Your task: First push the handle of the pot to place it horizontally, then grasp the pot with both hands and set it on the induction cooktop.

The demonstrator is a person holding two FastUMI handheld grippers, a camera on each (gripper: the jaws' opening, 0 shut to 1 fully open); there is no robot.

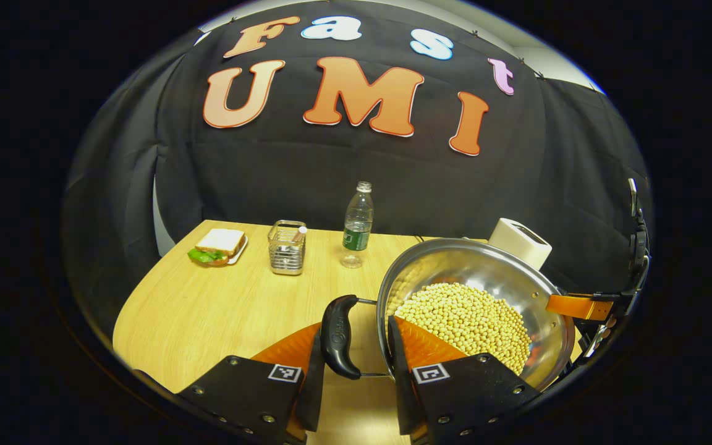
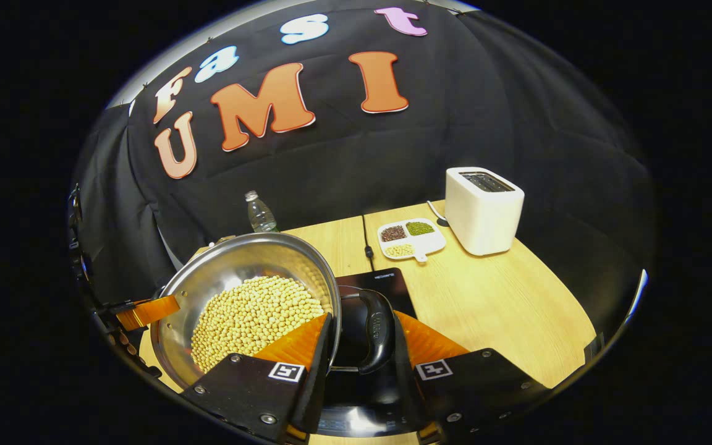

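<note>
A steel pot (image 1: 473,266) filled with soybeans (image 1: 467,321) is held between both grippers by its two black side handles. In the left gripper view, my left gripper (image 1: 356,324) is shut across one handle (image 1: 337,337), with one finger outside the grip and the other at the pot's rim. The right gripper (image 1: 584,306) shows at the pot's far side. In the right gripper view, my right gripper (image 2: 362,315) is shut the same way on the other handle (image 2: 376,334). That handle sits above the black induction cooktop (image 2: 381,281). The pot (image 2: 238,259) tilts slightly, and the left gripper (image 2: 146,312) is beyond it.
On the wooden table (image 1: 207,309) stand a sandwich plate (image 1: 220,246), a wire basket (image 1: 287,247) and a water bottle (image 1: 358,225). A white toaster (image 2: 484,210) and a divided dish of beans (image 2: 410,238) stand behind the cooktop. A cable (image 2: 365,241) runs back from it.
</note>
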